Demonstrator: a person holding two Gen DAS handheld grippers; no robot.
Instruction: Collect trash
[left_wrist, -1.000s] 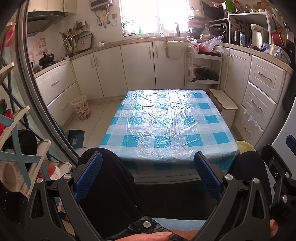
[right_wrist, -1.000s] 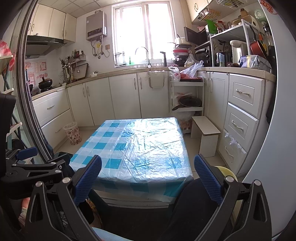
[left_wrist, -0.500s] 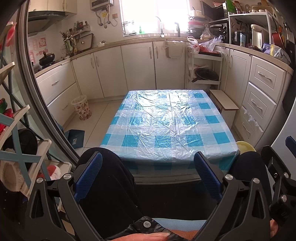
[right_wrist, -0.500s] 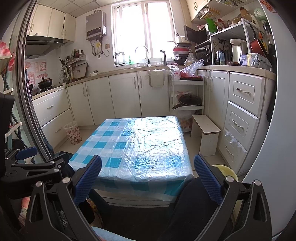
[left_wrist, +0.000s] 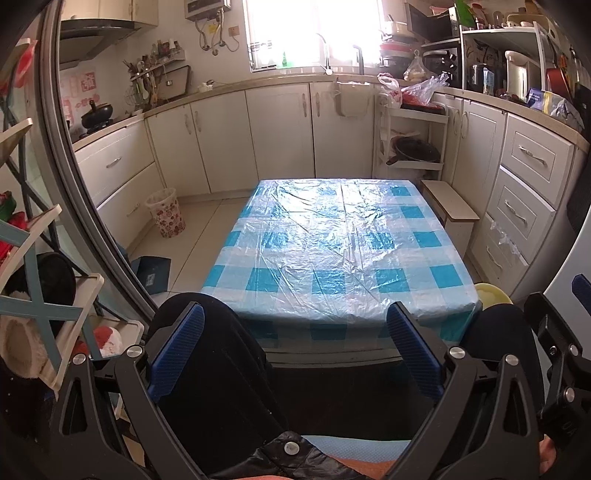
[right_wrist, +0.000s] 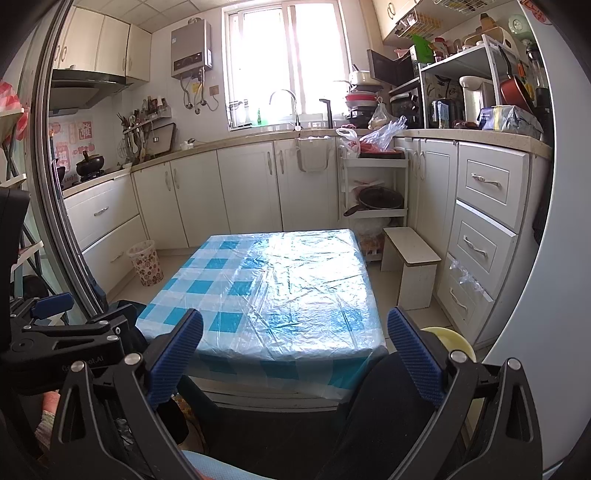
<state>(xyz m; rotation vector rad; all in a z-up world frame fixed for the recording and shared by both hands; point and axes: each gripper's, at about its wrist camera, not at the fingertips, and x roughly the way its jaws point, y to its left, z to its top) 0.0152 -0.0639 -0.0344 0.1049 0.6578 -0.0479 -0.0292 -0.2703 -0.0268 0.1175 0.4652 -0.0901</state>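
Note:
A low table (left_wrist: 332, 240) under a blue-and-white checked plastic cloth stands in front of me, its top bare. In the left wrist view my left gripper (left_wrist: 294, 332) is held open over a person's dark-trousered knees, just short of the table's near edge. Nothing is between its fingers. My right gripper (right_wrist: 294, 334) is open the same way in the right wrist view, near the table (right_wrist: 280, 288). A small floral waste basket (left_wrist: 166, 216) stands on the floor at the left by the cabinets, and shows in the right wrist view as well (right_wrist: 146, 263). No loose trash shows in either view.
White cabinets line the left, back and right walls. A white step stool (left_wrist: 452, 210) and a shelf cart (left_wrist: 410, 140) stand right of the table. A yellow round object (left_wrist: 491, 293) sits by the near right corner. A rack (left_wrist: 44, 295) is close on the left.

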